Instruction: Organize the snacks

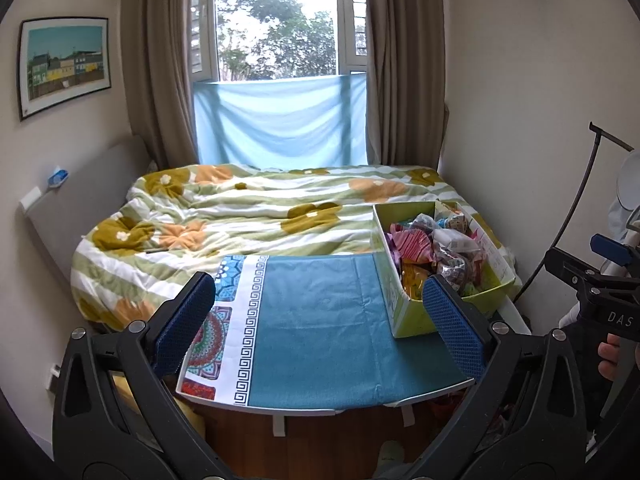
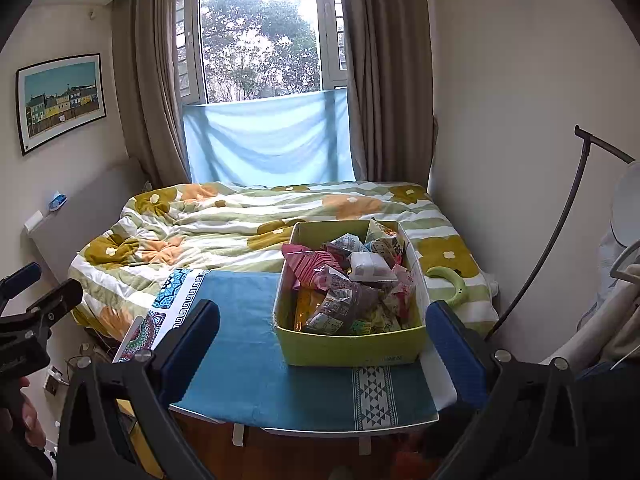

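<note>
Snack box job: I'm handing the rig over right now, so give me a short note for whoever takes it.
Left gripper: open, empty, held short of the table's near edge.
Right gripper: open, empty, also held back, facing the box.
The yellow-green cardboard box sits at the right end of the teal cloth-covered table, heaped with mixed snack packets.
Done: nothing visible; no packet lies outside the box.
Left: take the packets out and sort them; the teal cloth left of the box looks free.
</note>
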`<act>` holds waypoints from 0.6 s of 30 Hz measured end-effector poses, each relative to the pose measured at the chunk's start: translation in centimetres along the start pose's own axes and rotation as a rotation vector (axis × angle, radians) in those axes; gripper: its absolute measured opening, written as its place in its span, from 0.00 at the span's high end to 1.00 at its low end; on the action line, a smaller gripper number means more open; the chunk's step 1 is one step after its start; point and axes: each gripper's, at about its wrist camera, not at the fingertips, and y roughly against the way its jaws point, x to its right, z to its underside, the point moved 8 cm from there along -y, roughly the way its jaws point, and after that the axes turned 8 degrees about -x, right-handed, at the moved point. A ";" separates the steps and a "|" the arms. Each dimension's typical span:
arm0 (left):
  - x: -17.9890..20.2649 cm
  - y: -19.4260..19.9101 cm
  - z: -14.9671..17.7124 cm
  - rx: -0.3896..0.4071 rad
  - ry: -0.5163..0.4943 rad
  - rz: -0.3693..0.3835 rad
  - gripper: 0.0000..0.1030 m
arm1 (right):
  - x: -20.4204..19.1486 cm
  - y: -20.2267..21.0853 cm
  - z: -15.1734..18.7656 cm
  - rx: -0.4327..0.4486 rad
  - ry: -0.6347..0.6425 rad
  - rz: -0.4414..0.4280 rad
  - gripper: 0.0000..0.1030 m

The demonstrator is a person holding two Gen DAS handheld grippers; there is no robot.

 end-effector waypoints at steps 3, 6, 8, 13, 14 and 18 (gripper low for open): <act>-0.1 0.2 0.2 0.000 0.000 -0.001 0.00 | -0.1 0.1 0.2 -0.002 0.002 -0.004 0.00; -0.1 0.5 0.3 0.003 -0.002 -0.004 0.00 | -0.2 0.3 0.4 -0.003 0.001 -0.009 0.00; 0.1 0.4 0.2 0.004 -0.004 -0.003 0.00 | -0.2 0.3 0.4 -0.001 0.001 -0.010 0.00; 0.2 0.3 0.4 0.000 -0.002 -0.002 0.00 | -0.4 0.3 0.3 0.004 0.005 -0.006 0.00; 0.2 0.3 0.4 0.000 -0.001 -0.001 0.00 | -0.5 0.5 0.4 0.005 0.005 -0.006 0.00; 0.2 0.1 0.4 -0.005 0.001 -0.002 0.00 | -0.5 0.5 0.4 0.006 0.007 0.000 0.00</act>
